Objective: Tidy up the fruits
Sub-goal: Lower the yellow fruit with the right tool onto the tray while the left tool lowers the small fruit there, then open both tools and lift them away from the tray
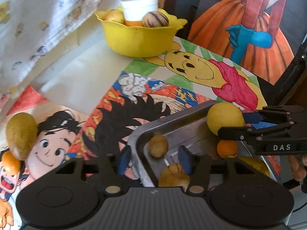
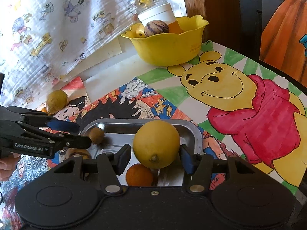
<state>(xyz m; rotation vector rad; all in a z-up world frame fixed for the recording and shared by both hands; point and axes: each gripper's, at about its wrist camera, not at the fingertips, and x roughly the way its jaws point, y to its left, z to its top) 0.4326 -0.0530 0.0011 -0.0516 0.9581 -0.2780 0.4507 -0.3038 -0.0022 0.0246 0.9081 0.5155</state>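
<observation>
A round yellow lemon (image 2: pixel 156 143) sits between the right gripper's (image 2: pixel 155 158) released jaws, above a metal tray (image 2: pixel 197 134). The left gripper's (image 1: pixel 153 160) jaws gape empty over 2 small brown fruits (image 1: pixel 158 145).

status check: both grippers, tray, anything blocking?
Left gripper open over metal tray, nothing gripped. Right gripper open, lemon between its fingers, pads clear. Small orange underneath. No obstruction.

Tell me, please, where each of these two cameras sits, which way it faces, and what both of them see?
Left wrist: on the left gripper, angled down at the metal tray; right gripper enters from the right.
Right wrist: on the right gripper, angled down at the lemon between its fingers; left gripper enters from the left.
Shared: tray, lemon, yellow bowl.
</observation>
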